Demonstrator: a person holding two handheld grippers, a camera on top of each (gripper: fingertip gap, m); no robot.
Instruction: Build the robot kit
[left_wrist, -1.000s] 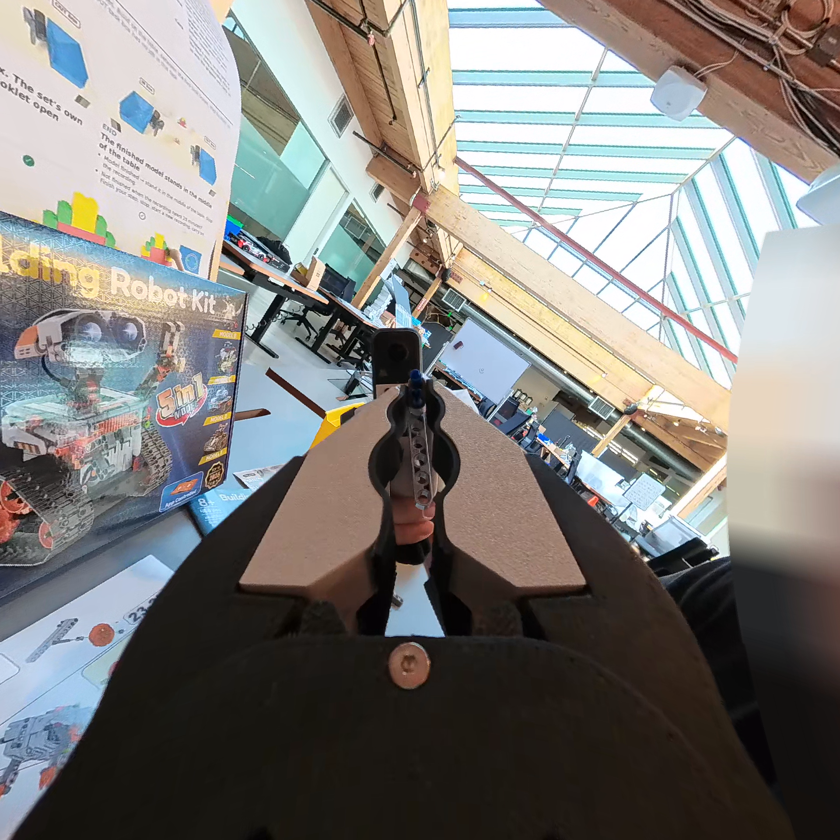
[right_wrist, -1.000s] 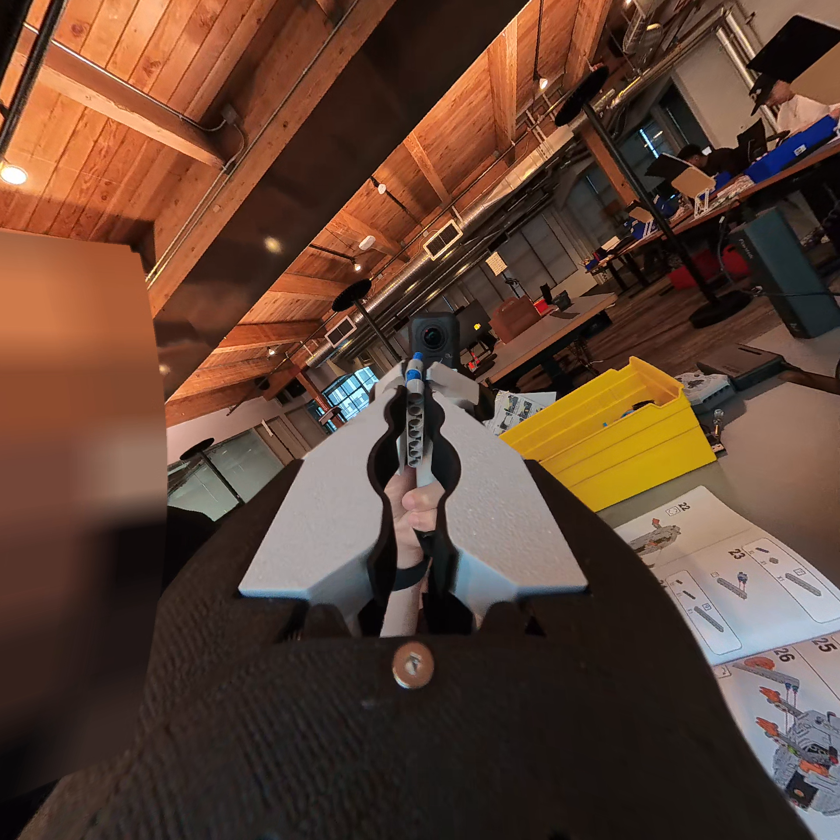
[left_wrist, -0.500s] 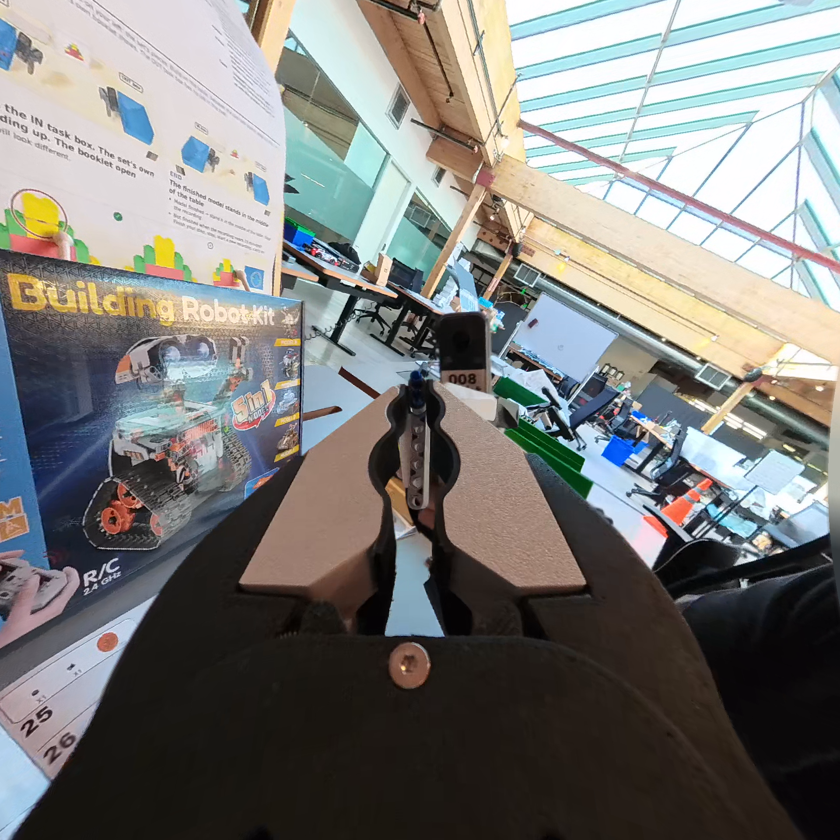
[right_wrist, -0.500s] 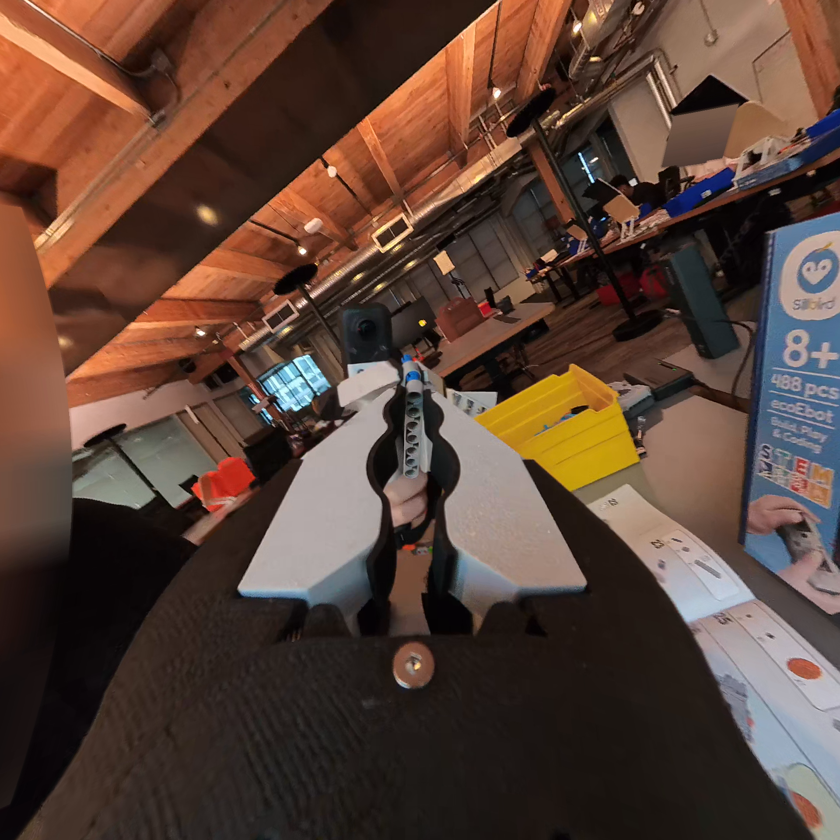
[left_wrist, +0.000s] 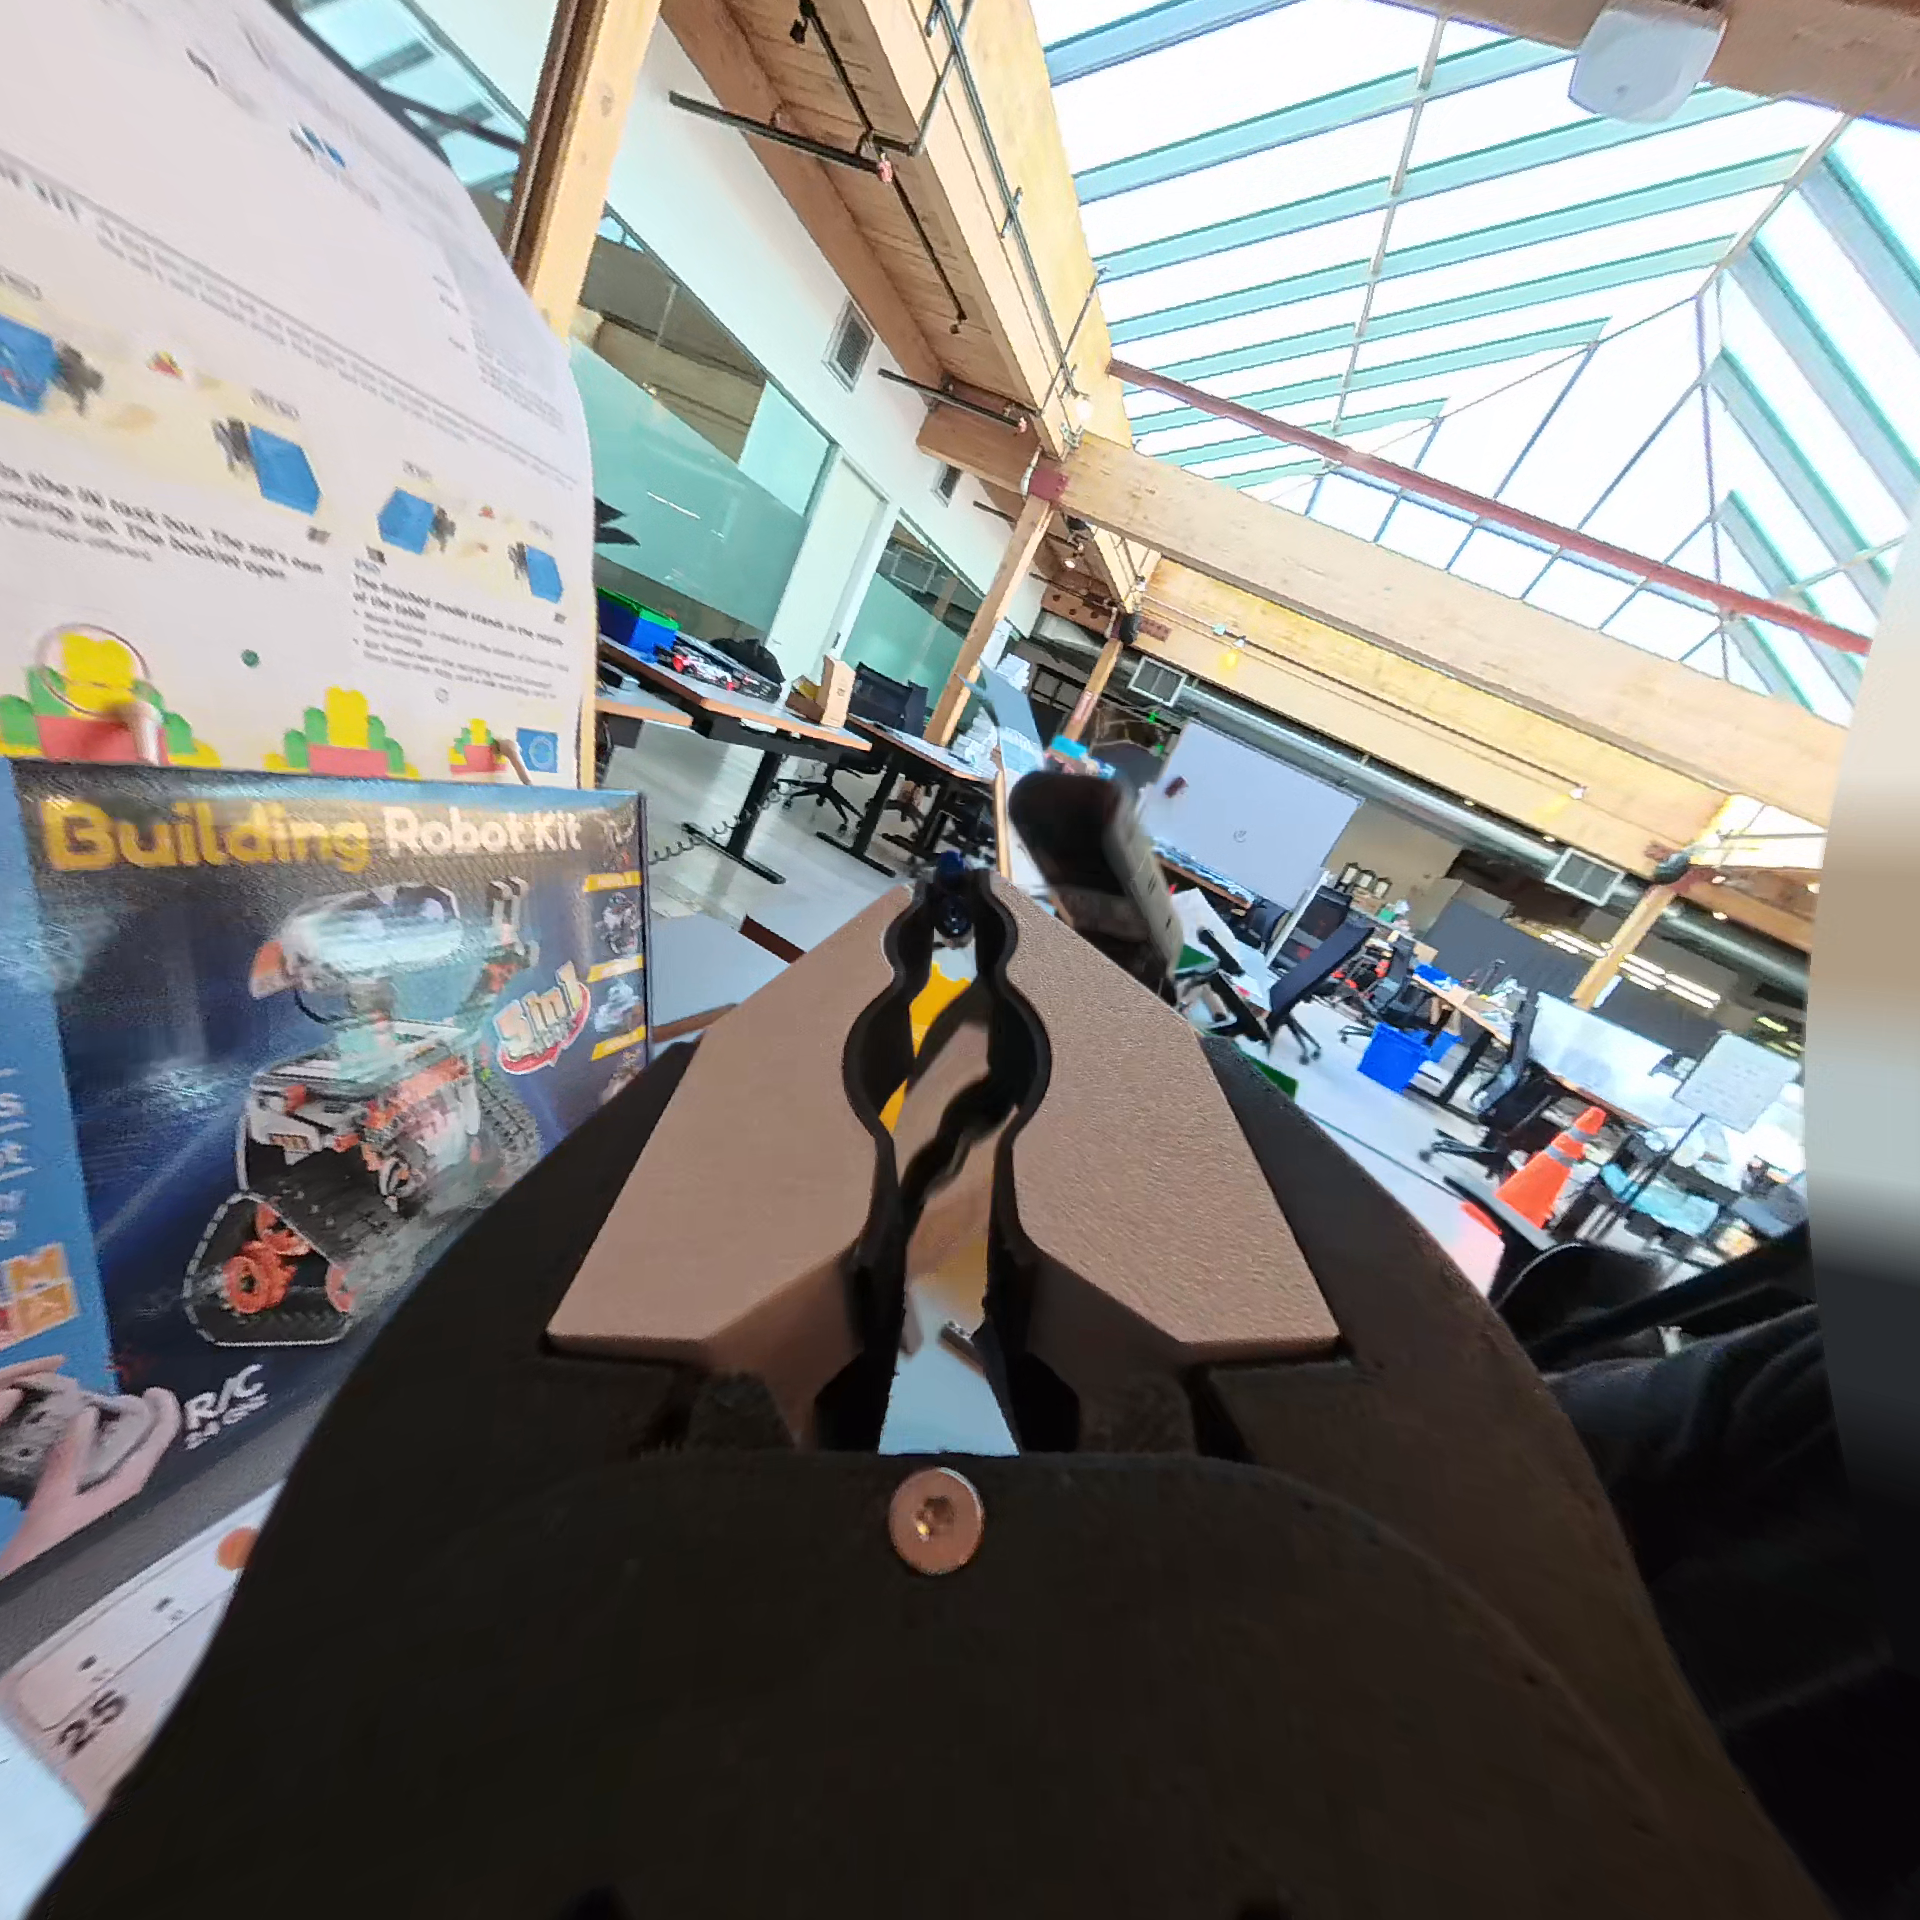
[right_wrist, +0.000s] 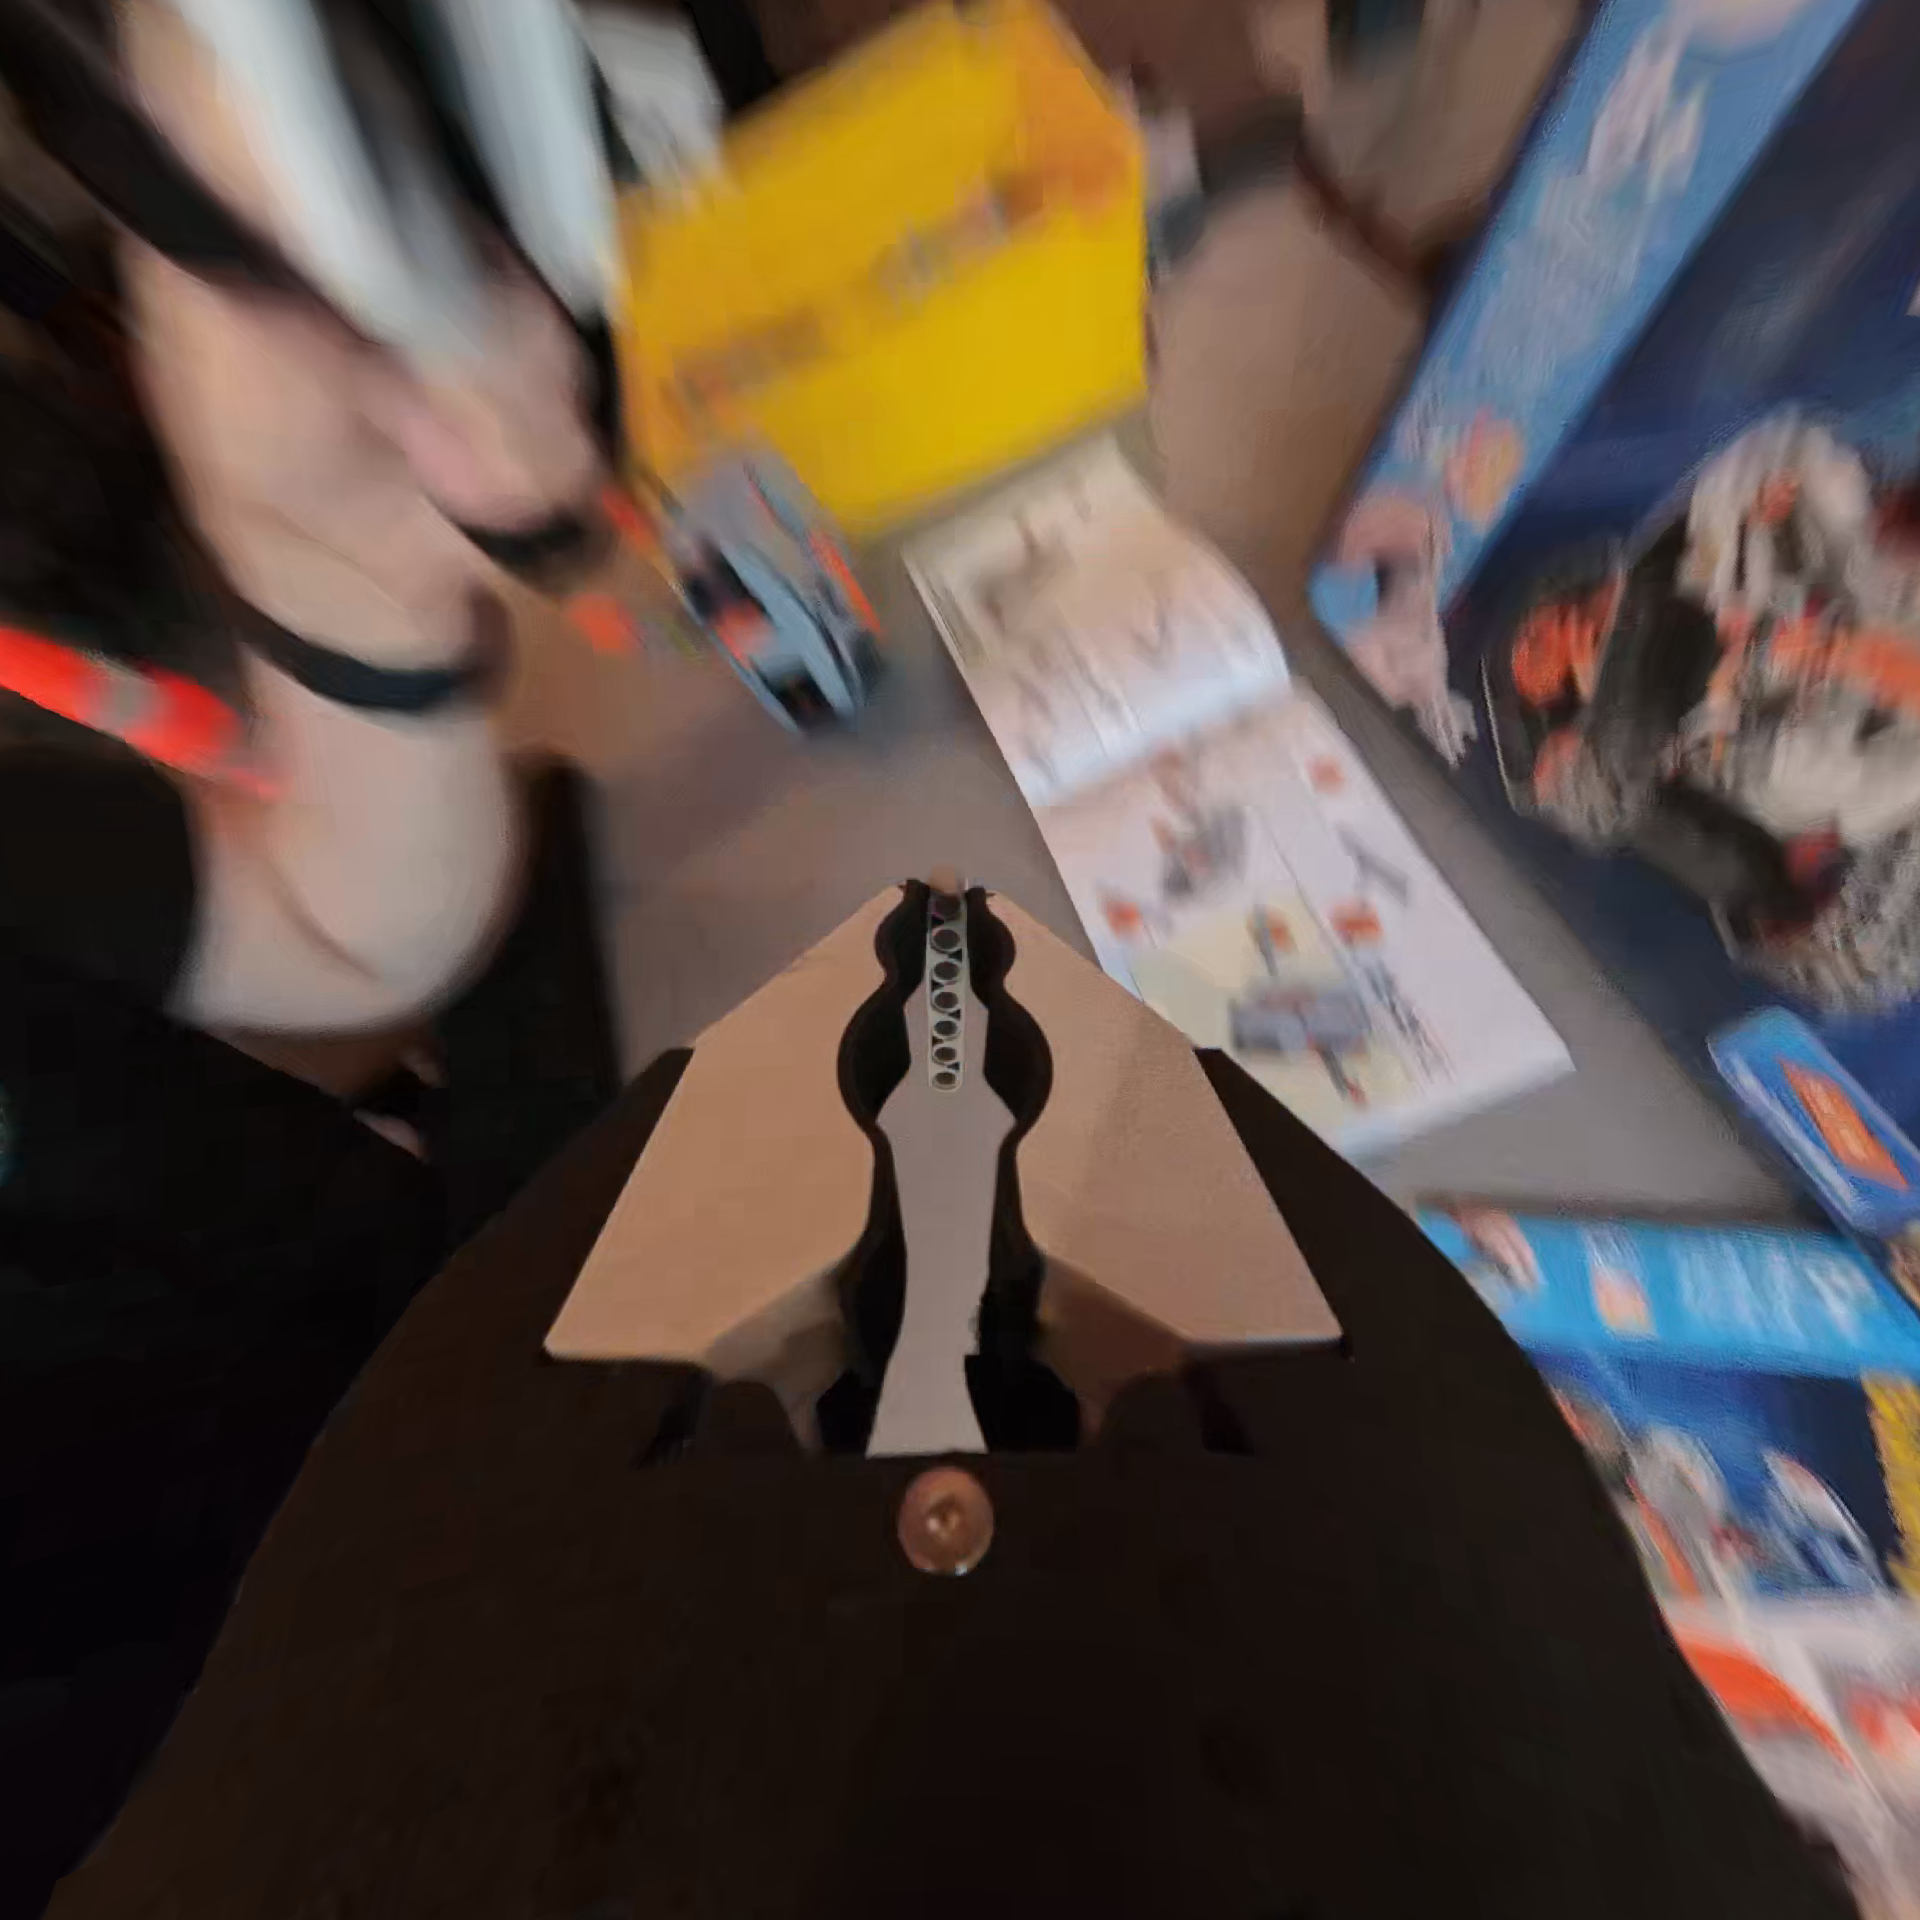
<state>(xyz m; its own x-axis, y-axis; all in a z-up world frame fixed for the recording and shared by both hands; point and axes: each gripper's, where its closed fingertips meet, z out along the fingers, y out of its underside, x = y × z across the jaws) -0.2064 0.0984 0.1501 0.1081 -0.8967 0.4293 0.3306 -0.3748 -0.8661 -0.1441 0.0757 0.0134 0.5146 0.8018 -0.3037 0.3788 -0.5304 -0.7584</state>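
My left gripper (left_wrist: 951, 900) is shut, with a small blue pin (left_wrist: 948, 908) pinched at its tips, and it is raised and pointing up into the room. Just beyond its tips is a blurred dark shape that looks like the other gripper (left_wrist: 1101, 883). My right gripper (right_wrist: 943, 896) is shut on a light grey beam with a row of holes (right_wrist: 945, 997). It points down at the grey table (right_wrist: 748, 883). The right wrist view is heavily blurred by motion.
A blue robot-kit box (left_wrist: 312, 1039) stands at the left under a white instruction poster (left_wrist: 260, 416). In the right wrist view there are a yellow bin (right_wrist: 883, 260), a partly built grey-and-orange model (right_wrist: 769, 603), an open booklet (right_wrist: 1226, 831), the box (right_wrist: 1662, 468) and a person's hand (right_wrist: 343, 623). My hands' fingertips stand some 15 cm from each other.
The two grippers, which together held the beam with the blue pin, have parted. The right one swung down towards the table with the beam. The left one keeps only the blue pin.
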